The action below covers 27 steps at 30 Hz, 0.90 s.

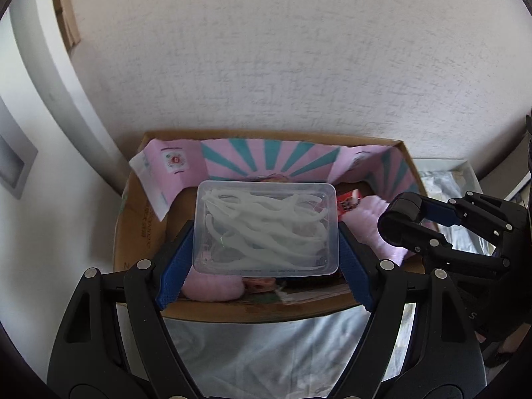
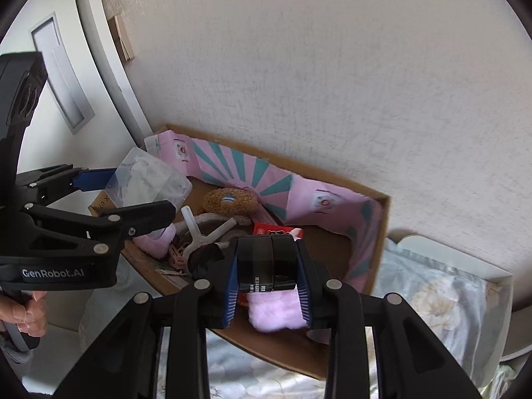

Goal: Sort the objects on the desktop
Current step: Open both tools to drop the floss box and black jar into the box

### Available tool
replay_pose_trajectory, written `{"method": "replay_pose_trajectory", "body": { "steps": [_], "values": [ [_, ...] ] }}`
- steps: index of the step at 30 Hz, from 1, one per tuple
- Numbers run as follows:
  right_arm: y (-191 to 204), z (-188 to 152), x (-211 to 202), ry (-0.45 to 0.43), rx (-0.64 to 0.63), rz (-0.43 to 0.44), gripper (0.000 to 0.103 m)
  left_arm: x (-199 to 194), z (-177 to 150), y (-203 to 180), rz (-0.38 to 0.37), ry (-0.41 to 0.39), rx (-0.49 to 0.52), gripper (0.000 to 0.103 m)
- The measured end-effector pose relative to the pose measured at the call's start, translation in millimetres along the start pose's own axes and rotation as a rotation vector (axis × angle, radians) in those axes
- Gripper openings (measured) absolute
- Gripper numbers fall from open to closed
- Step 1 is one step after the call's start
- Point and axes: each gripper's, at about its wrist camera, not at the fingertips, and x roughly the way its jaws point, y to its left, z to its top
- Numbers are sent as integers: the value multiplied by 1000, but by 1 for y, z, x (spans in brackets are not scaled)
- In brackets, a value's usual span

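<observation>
Clear plastic box (image 1: 266, 227) of white floss picks, clamped between the blue-padded fingers (image 1: 174, 266) of the left gripper (image 1: 266, 256), held level above the cardboard box (image 1: 139, 232). Beyond those fingers, the pink and teal paper lining (image 1: 262, 159) standing against the carton's far wall. Below the clamped box, pink fluffy fabric (image 1: 212, 286) and printed paper.

Black cylindrical object (image 2: 267, 262) squeezed between the fingers (image 2: 304, 294) of the right gripper (image 2: 267, 286), hanging over the same carton, near its front edge. Directly under these fingers, a pink furry piece (image 2: 276, 311). Ahead of them, a red packet (image 2: 276, 229), a white plastic forked part (image 2: 199, 232) and a brown plush toy (image 2: 229, 201) lying on the carton floor. Off to the left of these fingers, the left gripper with its clear box, gripped by a bare hand (image 2: 28, 312) at the handle. To the right of the carton, a white tray (image 2: 492, 277) holding pale floral fabric.
</observation>
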Motion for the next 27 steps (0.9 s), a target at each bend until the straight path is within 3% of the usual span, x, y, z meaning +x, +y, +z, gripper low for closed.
{"method": "replay_pose_trajectory", "body": {
  "steps": [9,13,15,20,27],
  "values": [
    [15,15,20,14,-28,-3,29,7,2,18,9,-10,-15,78],
    [21,18,29,33,-37,-5,30,15,6,22,30,30,-37,82],
    [19,19,31,28,-18,-25,45,18,9,25,69,54,-54,92],
    [4,18,27,12,52,-45,74,16,10,34,92,45,-91,98],
    [-6,17,21,10,96,-65,77,15,13,33,102,39,-108,98]
  ]
}}
